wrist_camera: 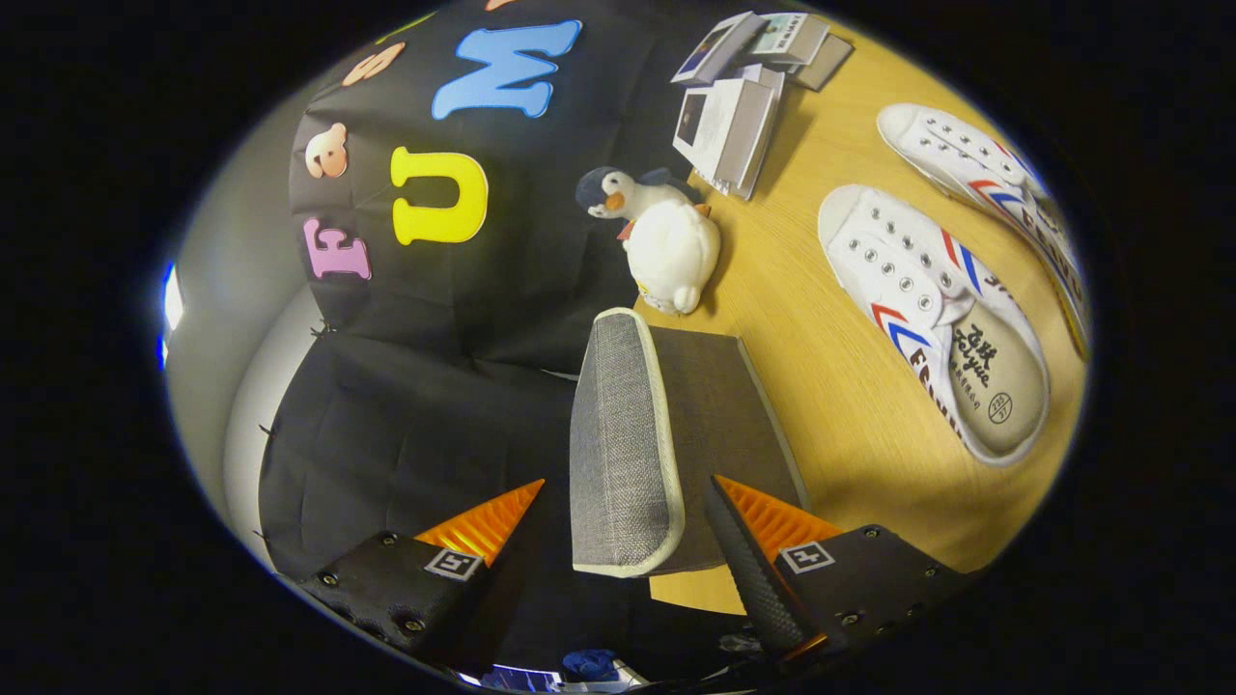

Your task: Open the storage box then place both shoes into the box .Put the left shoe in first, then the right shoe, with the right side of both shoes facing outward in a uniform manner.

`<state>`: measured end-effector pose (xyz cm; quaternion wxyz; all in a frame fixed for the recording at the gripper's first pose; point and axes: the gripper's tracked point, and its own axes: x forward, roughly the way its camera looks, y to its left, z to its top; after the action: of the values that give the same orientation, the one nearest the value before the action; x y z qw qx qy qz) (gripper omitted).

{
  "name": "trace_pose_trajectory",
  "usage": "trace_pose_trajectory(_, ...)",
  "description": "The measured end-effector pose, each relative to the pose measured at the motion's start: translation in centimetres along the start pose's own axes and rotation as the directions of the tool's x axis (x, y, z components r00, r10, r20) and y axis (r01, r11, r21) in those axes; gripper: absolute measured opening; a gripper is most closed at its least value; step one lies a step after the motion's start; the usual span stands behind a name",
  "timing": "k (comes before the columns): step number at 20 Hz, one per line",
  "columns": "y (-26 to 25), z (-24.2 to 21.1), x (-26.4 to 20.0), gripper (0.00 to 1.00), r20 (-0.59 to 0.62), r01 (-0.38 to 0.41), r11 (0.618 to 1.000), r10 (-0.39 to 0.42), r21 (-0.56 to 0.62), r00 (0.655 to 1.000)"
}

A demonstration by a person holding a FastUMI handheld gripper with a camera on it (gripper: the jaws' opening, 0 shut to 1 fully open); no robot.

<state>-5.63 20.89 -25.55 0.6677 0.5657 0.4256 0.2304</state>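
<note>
A grey fabric storage box lid (620, 434) with cream piping stands on edge between the fingers of my gripper (628, 483). The darker face of the box (719, 405) shows just behind the lid. The fingers are spread wide, one on each side of the lid, with a small gap showing at the finger (488, 521) on the black-cloth side. Two white shoes with red and blue stripes lie on the wooden table (821, 386) beyond the box. The nearer shoe (927, 319) shows its insole, and the second shoe (985, 179) lies just past it.
A white plush penguin (661, 236) sits on the table right behind the box. Several booklets (744, 97) are stacked further back. Black cloth walls the table off on the side away from the shoes.
</note>
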Motion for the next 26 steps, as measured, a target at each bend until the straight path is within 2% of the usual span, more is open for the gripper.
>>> trace_pose_trajectory(5, -0.4, -1.7, 1.4, 0.96, -0.058, -0.032, 0.996, 0.038, 0.087, 0.998)
trace_pose_trajectory(7, -0.3, -2.2, 1.8, 0.87, -0.082, -0.042, 0.993, 0.052, 0.111, 0.995)
trace_pose_trajectory(10, -0.1, -2.5, 2.2, 0.87, -0.1, -0.044, 0.993, 0.055, 0.107, 0.993)
trace_pose_trajectory(11, -0.7, -2.2, 2.6, 0.8, -0.082, -0.016, 0.995, 0.024, 0.098, 0.996)
trace_pose_trajectory(12, -0.7, -1.9, 2.4, 0.39, -0.069, -0.017, 0.993, 0.026, 0.116, 0.997)
trace_pose_trajectory(19, -0.5, -2.4, 2.5, 0.39, -0.105, -0.014, 0.995, 0.025, 0.101, 0.994)
trace_pose_trajectory(20, -0.4, -1.2, 2.6, 0.39, -0.097, -0.048, 0.994, 0.058, 0.095, 0.994)
trace_pose_trajectory(21, 0.3, -1.7, 4.6, 0.2, -0.031, -0.02, 0.991, 0.024, 0.129, 0.999)
trace_pose_trajectory(22, 0.3, -0.9, 3.3, 0.02, -0.033, -0.025, 0.994, 0.029, 0.111, 0.999)
trace_pose_trajectory(26, 1.0, -1.7, 2.2, 0.0, -0.069, 0.008, 1.0, -0.006, 0.028, 0.998)
